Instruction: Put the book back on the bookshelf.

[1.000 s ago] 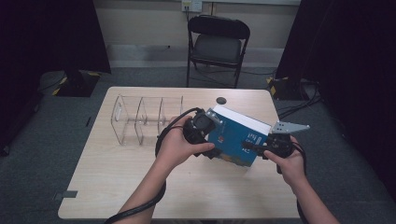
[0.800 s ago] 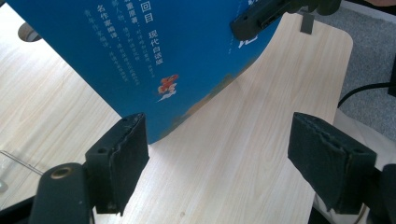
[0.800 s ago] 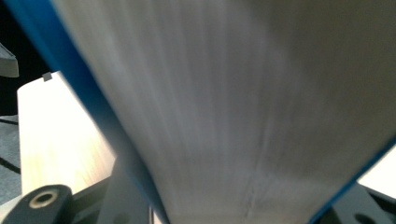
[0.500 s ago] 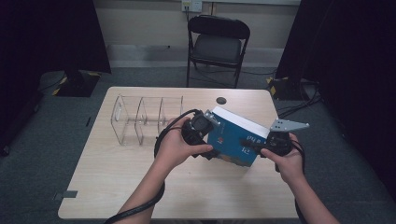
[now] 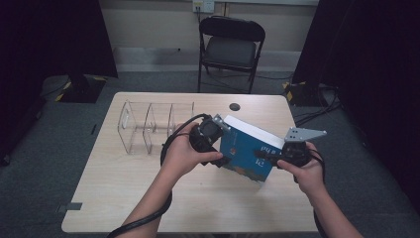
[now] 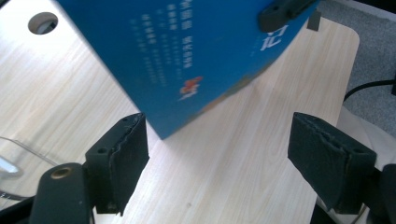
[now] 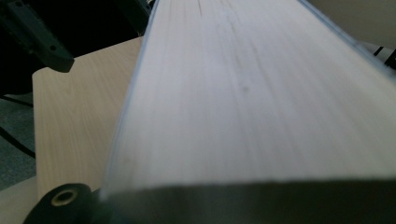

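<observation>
Wooden table [image 5: 124, 198], seen from above, with a folding chair [image 5: 231, 47] beyond its far edge at 12 o'clock. A blue book [image 5: 245, 151] stands tilted on the tabletop just right of centre, blue cover toward the viewer, white page block along its upper edge. A clear acrylic organizer [image 5: 148, 126] with upright dividers sits at 9 o'clock from the book, well apart from it. The left gripper [image 5: 218, 161] lies at the book's 9 o'clock edge; in the left gripper view its jaws stand wide apart, empty, with the book's lower corner [image 6: 161, 126] between and beyond them over bare table. The right gripper [image 5: 265, 153] is at the book's 3 o'clock end, clamped on the book; in the right gripper view the pale page block [image 7: 247, 102] runs out from between its jaws. A small round hole [image 5: 235, 106] marks the table at 12 o'clock from the book.
</observation>
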